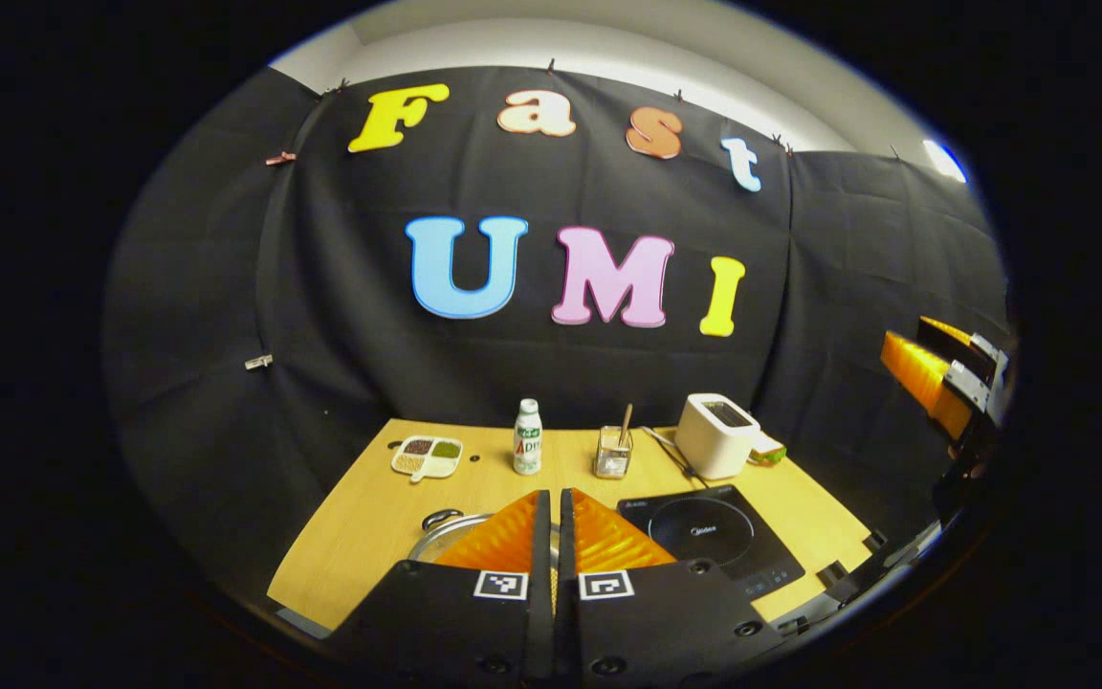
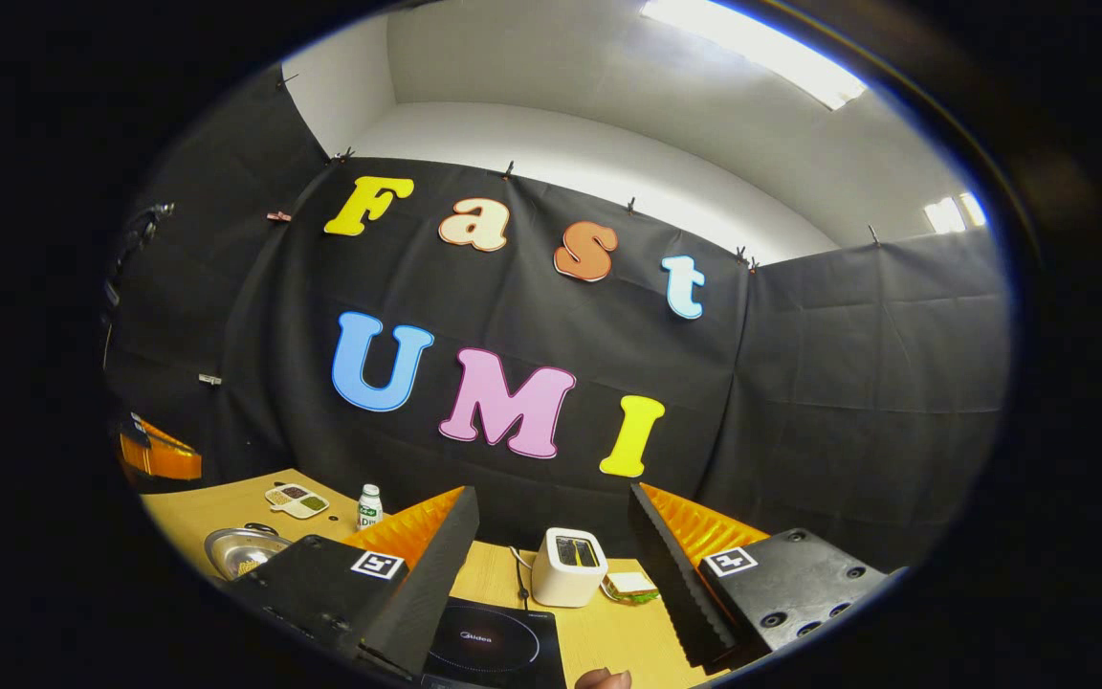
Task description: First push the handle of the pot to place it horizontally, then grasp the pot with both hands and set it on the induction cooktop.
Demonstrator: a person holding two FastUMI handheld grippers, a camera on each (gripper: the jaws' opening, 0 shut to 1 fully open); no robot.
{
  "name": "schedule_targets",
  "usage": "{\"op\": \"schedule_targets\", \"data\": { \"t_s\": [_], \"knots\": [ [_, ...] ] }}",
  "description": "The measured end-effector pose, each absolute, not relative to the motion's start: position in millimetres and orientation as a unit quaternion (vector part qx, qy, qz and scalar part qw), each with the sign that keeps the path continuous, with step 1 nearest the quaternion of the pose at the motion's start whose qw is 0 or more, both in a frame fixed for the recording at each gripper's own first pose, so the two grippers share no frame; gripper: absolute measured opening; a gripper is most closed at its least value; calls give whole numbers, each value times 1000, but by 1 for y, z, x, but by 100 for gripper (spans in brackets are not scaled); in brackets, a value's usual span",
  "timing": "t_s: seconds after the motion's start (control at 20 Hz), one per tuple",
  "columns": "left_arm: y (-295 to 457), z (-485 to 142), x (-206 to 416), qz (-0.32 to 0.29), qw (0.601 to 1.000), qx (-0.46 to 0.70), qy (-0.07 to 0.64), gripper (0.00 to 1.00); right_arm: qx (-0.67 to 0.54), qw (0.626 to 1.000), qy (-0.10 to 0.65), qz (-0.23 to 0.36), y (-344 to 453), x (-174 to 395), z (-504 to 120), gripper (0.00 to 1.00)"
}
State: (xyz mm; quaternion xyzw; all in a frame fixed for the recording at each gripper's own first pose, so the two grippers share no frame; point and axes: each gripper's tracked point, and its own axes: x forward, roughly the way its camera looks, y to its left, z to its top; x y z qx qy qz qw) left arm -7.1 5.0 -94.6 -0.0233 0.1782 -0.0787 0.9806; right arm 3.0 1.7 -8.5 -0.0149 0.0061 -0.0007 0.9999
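The left gripper (image 1: pixel 554 517) hung above the wooden surface (image 1: pixel 369 517) with its fingers pressed together and nothing between them. Just behind them sat the pot (image 1: pixel 446 536), to the left of the induction cooktop (image 1: pixel 709 531), not touching it. The right gripper (image 2: pixel 551 545) was raised with its fingers spread wide, the toaster (image 2: pixel 568 566) and cooktop showing between them.

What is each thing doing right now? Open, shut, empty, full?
Left tongs: shut, holding nothing, above the pot.
Right tongs: open, holding nothing.
Pot: on the table, no lid.
Induction cooktop: bare, nothing on it.
Toaster: upright, slot empty.
Bottle: upright, capped.
Divided dish: holding grains.
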Motion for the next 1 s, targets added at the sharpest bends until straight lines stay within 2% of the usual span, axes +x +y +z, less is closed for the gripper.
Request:
{"op": "schedule_targets", "data": {
  "t_s": [0.3, 0.5, 0.75, 1.0],
  "knots": [
    [3, -168, -28, -112, 946, -17, 302, 5, -19, 1000, 12, -7, -6, 2, -14, 98],
    [-7, -205, -44, -142, 923, 3, 358, 5, -21, 1000, 17, -13, -12, 1, -18, 98],
    [-28, -264, -90, -208, 856, -5, 474, 5, -24, 999, 19, -21, -19, -1, -21, 98],
    [-23, -315, -107, -218, 792, 14, 570, 5, -26, 999, 25, -28, -27, -4, -25, 98]
  ]
}}
